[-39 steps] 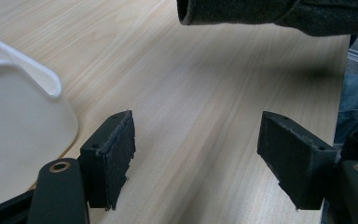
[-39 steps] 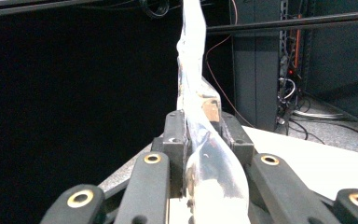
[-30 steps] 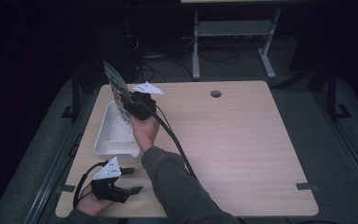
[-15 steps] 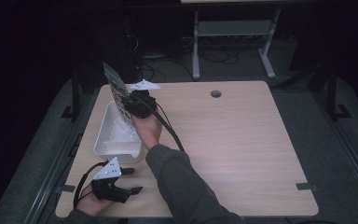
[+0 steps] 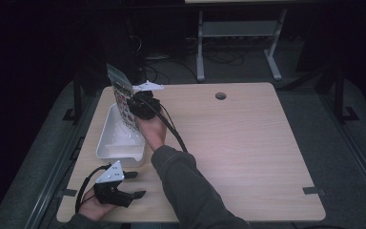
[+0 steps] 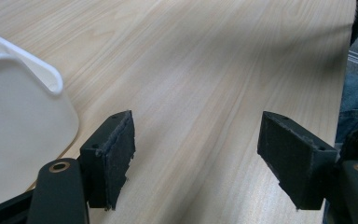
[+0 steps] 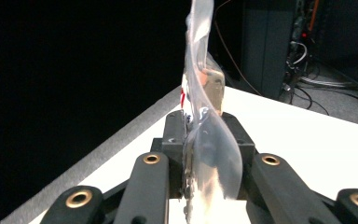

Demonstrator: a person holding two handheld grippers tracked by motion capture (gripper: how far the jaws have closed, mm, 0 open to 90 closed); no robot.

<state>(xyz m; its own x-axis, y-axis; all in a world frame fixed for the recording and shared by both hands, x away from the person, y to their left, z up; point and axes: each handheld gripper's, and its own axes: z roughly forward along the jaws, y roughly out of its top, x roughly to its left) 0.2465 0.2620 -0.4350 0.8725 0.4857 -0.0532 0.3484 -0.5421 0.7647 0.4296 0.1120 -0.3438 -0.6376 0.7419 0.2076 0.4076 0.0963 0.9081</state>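
Both tongs are in different states: the right gripper (image 5: 134,106) has just been closing and now pinches a thin clear plastic packet with printed front (image 5: 122,98), held upright on its edge above the far end of the white rectangular plastic tray (image 5: 106,143). In the right gripper view, this packet (image 7: 205,116) rises straight up from between the pressed jaws. The tray lies directly below, along the left edge of the light wooden tabletop (image 5: 248,143), its long axis running away from the person. The left gripper (image 5: 129,185) rests near the front left corner with jaws spread and nothing between them, just beside the tray's near end. The right half of the tabletop gives wide room.
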